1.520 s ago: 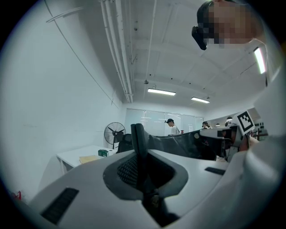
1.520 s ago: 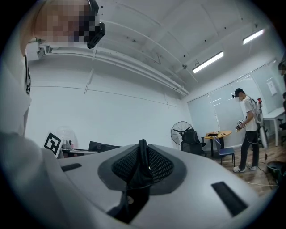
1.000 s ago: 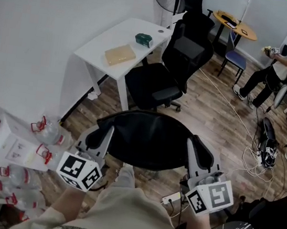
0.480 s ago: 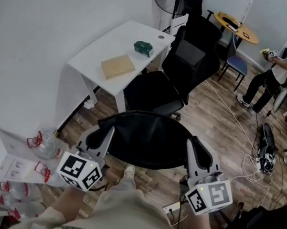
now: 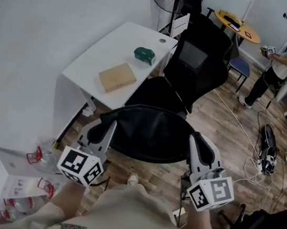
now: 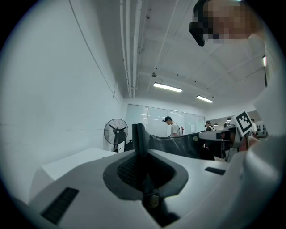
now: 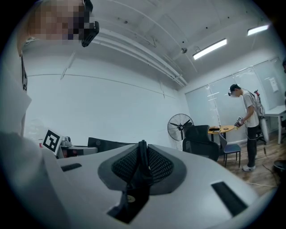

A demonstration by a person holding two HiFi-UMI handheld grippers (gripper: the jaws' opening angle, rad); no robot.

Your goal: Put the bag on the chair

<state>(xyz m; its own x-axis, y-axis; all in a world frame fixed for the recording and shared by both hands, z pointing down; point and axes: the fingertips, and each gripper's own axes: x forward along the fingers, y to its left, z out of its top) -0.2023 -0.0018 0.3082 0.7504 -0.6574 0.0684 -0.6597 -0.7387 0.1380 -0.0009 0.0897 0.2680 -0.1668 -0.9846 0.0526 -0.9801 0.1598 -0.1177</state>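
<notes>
Low in the frame, the left gripper (image 5: 100, 133) and the right gripper (image 5: 200, 148) carry a black, floppy fabric bag (image 5: 149, 133) stretched level between them. Each gripper's fingers are pinched narrow on one edge of it. The bag hangs in the air at frame centre, and the black mesh office chair (image 5: 193, 65) stands just beyond it. Left of the chair is a white desk (image 5: 95, 59) bearing a tan cardboard box (image 5: 117, 77) and a small green packet (image 5: 144, 55). At the upper right, a person (image 5: 281, 56) stands.
</notes>
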